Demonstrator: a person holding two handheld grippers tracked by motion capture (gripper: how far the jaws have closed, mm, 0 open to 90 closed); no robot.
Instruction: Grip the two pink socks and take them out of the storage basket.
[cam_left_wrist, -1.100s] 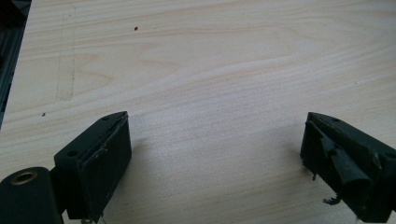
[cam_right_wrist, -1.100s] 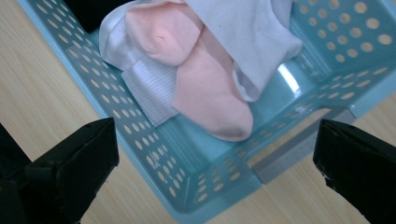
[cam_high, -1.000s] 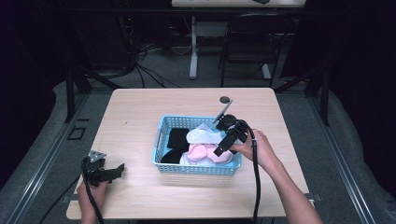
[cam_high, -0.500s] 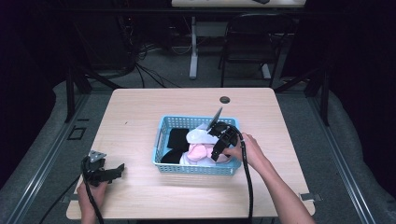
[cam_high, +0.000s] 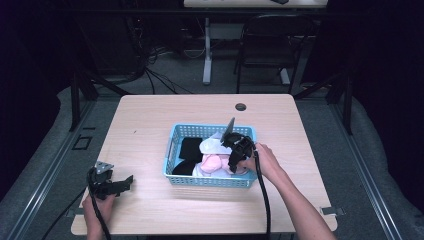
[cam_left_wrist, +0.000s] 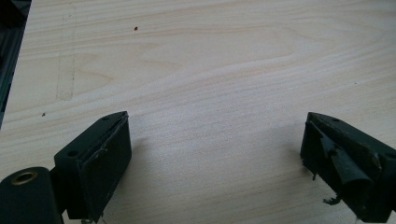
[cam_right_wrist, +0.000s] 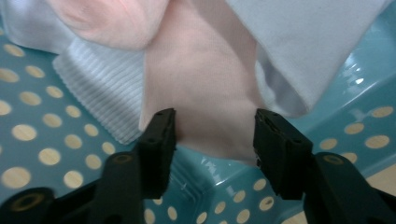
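Since a second ago we have brought our right gripper (cam_high: 234, 162) from above the basket's right rim down into the blue plastic basket (cam_high: 210, 180), and its nose now dips among the laundry there. Seen along that gripper (cam_right_wrist: 212, 128), its two black jaws stand apart on either side of a hanging fold of pale pink cloth (cam_right_wrist: 201, 88); they flank the fold but we judge they have not yet closed on it. Beside that cloth lies a white ribbed piece (cam_right_wrist: 100, 88), probably a sock cuff, and a light grey-white garment (cam_right_wrist: 299, 42) drapes over the right, all resting on the perforated teal floor of the basket near its corner. From the high view the pink cloth (cam_high: 212, 162) sits in the right half of the basket, with white fabric (cam_high: 212, 145) behind it and dark clothing (cam_high: 187, 155) to the left. Our left gripper (cam_high: 117, 184) rests at the near left corner of the table (cam_high: 150, 125), well apart from the basket, jaws wide open over bare wood (cam_left_wrist: 210, 93). We read the descent as the reach being done: closing on the pink fold looks like the next step, taking care not to pinch the basket wall with it.
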